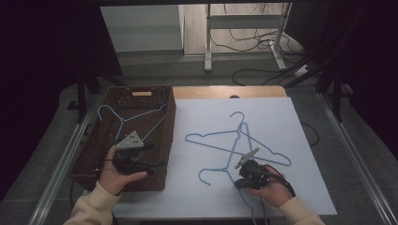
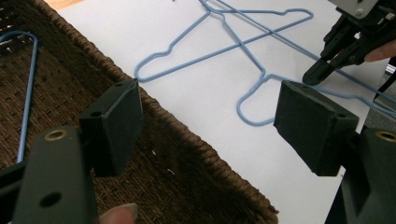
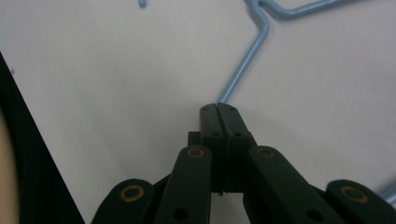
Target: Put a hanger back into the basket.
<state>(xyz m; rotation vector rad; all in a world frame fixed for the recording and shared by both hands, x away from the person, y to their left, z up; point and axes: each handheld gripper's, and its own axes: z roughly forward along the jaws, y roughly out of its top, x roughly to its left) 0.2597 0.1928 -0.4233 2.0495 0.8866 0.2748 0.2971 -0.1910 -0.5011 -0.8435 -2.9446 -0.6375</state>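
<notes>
At the left of the table sat the basket (image 1: 165,140), brown wicker, with one blue hanger (image 1: 123,121) lying inside it; the left gripper (image 1: 155,164) hovered over the basket's near right corner, its jaws spread wide with nothing between them, the pads (image 2: 116,123) standing over the rim; to the right, on the white board (image 1: 291,187), lay a loose tangle of hangers (image 1: 237,140), their wires crossing one another near the middle; nearest the person, the right gripper (image 1: 240,165) had its jaws pressed together on the wire of the lowest hanger (image 1: 220,171), which ran out from between the tips in the right gripper view (image 3: 243,70) towards its hook; the likely next step was to carry that hanger over to the basket; the risk I judged greatest was the crossing wires, for a lift could drag the other hangers along or snag a hook on them; the grip also sat on a thin round wire, so the hanger might swivel or slip in the jaws and swing against the basket's rim instead of clearing it
</notes>
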